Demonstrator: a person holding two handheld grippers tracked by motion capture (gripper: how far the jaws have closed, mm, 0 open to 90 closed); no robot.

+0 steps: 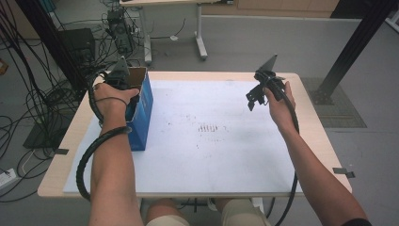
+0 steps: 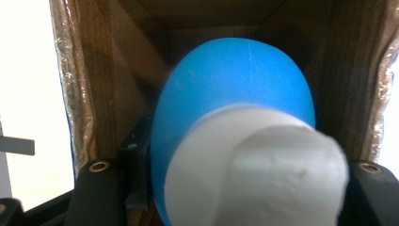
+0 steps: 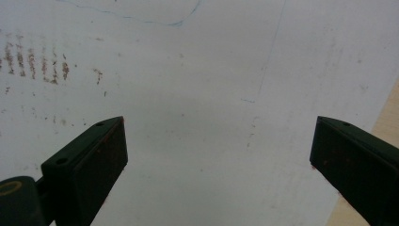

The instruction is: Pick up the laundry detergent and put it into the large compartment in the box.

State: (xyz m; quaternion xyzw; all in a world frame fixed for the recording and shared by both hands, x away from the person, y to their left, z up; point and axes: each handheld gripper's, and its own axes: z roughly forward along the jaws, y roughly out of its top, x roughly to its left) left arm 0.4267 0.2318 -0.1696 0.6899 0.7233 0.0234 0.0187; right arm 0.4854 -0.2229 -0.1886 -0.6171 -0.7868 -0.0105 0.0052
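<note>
Blue-and-white object (image 2: 235,122) inside cardboard box (image 2: 103,94)

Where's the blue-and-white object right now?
Between the left gripper's jaws inside the blue box at the table's left edge; the blue-and-white object shows in the left gripper view.

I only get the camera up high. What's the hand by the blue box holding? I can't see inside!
Observer: The left gripper is shut on a blue and white object with a rounded blue end.
Operator: Is it in the box yet?
Observer: Yes, the blue end points down into the box, between its brown cardboard inner walls.
Operator: And the other gripper, has it got something?
Observer: No. The right gripper is open with nothing between its jaws, above the white table sheet.
</note>
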